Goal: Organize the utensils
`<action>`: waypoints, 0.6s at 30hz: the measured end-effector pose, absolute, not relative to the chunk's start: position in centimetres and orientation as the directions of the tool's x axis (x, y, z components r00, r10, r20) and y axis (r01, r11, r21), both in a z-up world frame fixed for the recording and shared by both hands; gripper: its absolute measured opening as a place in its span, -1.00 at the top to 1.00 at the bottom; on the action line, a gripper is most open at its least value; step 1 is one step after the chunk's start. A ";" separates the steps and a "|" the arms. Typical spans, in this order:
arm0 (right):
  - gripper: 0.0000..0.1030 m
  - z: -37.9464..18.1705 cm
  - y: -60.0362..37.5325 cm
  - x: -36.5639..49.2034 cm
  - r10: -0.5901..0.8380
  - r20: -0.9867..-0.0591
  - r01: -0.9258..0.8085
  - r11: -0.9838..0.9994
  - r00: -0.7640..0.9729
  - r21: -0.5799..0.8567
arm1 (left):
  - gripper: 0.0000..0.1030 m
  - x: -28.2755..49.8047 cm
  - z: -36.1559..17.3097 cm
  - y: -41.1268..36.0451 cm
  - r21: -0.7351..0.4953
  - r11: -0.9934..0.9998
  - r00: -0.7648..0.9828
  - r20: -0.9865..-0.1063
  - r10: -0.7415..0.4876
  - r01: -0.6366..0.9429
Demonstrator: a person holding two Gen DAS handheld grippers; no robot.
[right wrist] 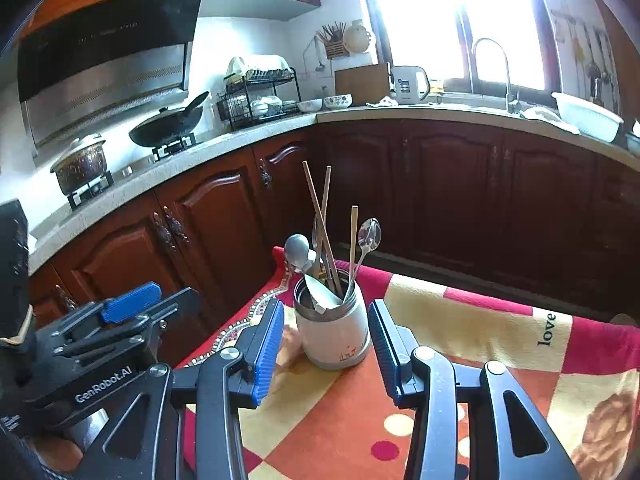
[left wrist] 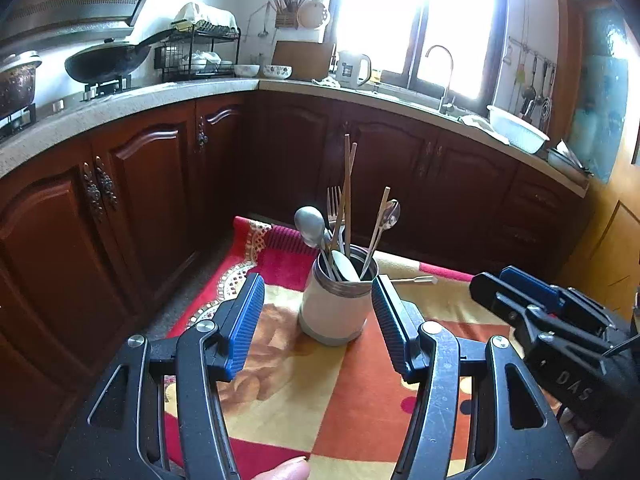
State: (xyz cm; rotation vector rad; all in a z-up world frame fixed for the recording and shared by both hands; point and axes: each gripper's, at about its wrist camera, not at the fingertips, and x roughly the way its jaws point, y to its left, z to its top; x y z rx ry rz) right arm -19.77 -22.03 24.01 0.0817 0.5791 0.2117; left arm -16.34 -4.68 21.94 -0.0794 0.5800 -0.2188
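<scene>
A white utensil holder (left wrist: 334,312) (right wrist: 332,336) stands upright on a patterned red, orange and yellow cloth (left wrist: 304,400) (right wrist: 460,320). Wooden chopsticks (left wrist: 347,192) (right wrist: 316,200), metal spoons (left wrist: 310,226) (right wrist: 297,248) and a fork (left wrist: 334,200) stick out of it. One loose metal utensil (left wrist: 416,279) lies on the cloth just behind the holder. My left gripper (left wrist: 318,280) (right wrist: 132,304) is open, short of the holder, with nothing between its blue pads. To its right, my right gripper (right wrist: 326,306) (left wrist: 520,292) is also open and empty, and its pads frame the holder without touching it.
Dark wooden cabinets (left wrist: 152,184) run under an L-shaped counter (left wrist: 168,92) beyond the cloth's far edge. On the counter are a wok (left wrist: 108,60), a dish rack (left wrist: 200,52), a kettle (left wrist: 354,68), a sink tap (left wrist: 440,60) and a white basin (left wrist: 516,128).
</scene>
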 end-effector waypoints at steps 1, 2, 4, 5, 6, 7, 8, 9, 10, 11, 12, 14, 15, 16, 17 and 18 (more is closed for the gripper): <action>0.18 24.1 -22.0 -20.0 0.218 -0.534 -0.173 0.976 0.817 0.134 | -0.08 -16.6 22.2 -4.7 -0.135 0.974 0.817 -0.530 -0.226 0.181; 0.18 24.2 -22.0 -20.1 0.215 -0.533 -0.169 0.976 0.819 0.134 | -0.08 -16.7 22.3 -4.7 -0.134 0.975 0.820 -0.527 -0.224 0.180; 0.15 24.5 -22.1 -20.4 0.207 -0.528 -0.161 0.978 0.824 0.132 | -0.08 -17.0 22.5 -4.6 -0.131 0.975 0.824 -0.522 -0.220 0.177; 0.13 24.6 -22.1 -20.4 0.203 -0.528 -0.158 0.979 0.825 0.130 | -0.08 -17.1 22.7 -4.6 -0.130 0.976 0.826 -0.520 -0.218 0.176; 0.06 24.7 -22.1 -20.4 0.198 -0.528 -0.155 0.980 0.826 0.125 | -0.08 -17.2 22.7 -4.7 -0.129 0.976 0.828 -0.518 -0.216 0.175; -0.03 24.8 -22.0 -20.6 0.195 -0.528 -0.154 0.981 0.826 0.121 | -0.08 -17.4 22.7 -4.7 -0.128 0.976 0.829 -0.516 -0.216 0.174; -0.04 24.8 -21.9 -20.7 0.193 -0.526 -0.154 0.981 0.828 0.118 | -0.08 -17.5 22.8 -4.7 -0.128 0.976 0.830 -0.515 -0.215 0.174; -0.04 24.9 -21.9 -20.8 0.190 -0.523 -0.153 0.982 0.831 0.113 | -0.08 -17.6 22.8 -4.7 -0.127 0.977 0.831 -0.514 -0.213 0.173; -0.05 24.9 -21.8 -20.9 0.186 -0.523 -0.152 0.983 0.832 0.108 | -0.08 -17.6 22.8 -4.8 -0.125 0.977 0.831 -0.514 -0.212 0.172; -0.05 24.9 -21.8 -21.0 0.183 -0.523 -0.151 0.983 0.832 0.104 | -0.08 -17.7 22.8 -4.8 -0.124 0.977 0.831 -0.515 -0.211 0.171; -0.05 25.0 -21.8 -21.1 0.183 -0.524 -0.151 0.983 0.832 0.104 | -0.08 -17.7 22.9 -4.9 -0.121 0.978 0.832 -0.515 -0.208 0.169; -0.05 25.0 -21.8 -21.1 0.186 -0.524 -0.151 0.983 0.831 0.108 | -0.08 -17.7 22.9 -4.9 -0.116 0.979 0.835 -0.512 -0.204 0.168; -0.05 25.0 -21.8 -21.2 0.186 -0.524 -0.151 0.982 0.831 0.109 | -0.08 -17.8 22.9 -4.9 -0.114 0.979 0.836 -0.510 -0.201 0.166; -0.05 25.0 -21.8 -21.2 0.185 -0.524 -0.150 0.983 0.832 0.109 | -0.08 -17.8 22.9 -5.0 -0.112 0.980 0.837 -0.509 -0.199 0.165; -0.05 25.0 -21.9 -21.2 0.185 -0.525 -0.150 0.983 0.831 0.109 | -0.08 -17.8 22.9 -5.0 -0.111 0.980 0.838 -0.509 -0.197 0.163; -0.05 25.0 -21.9 -21.2 0.186 -0.525 -0.151 0.982 0.830 0.110 | -0.08 -17.9 22.9 -5.0 -0.110 0.981 0.839 -0.508 -0.195 0.162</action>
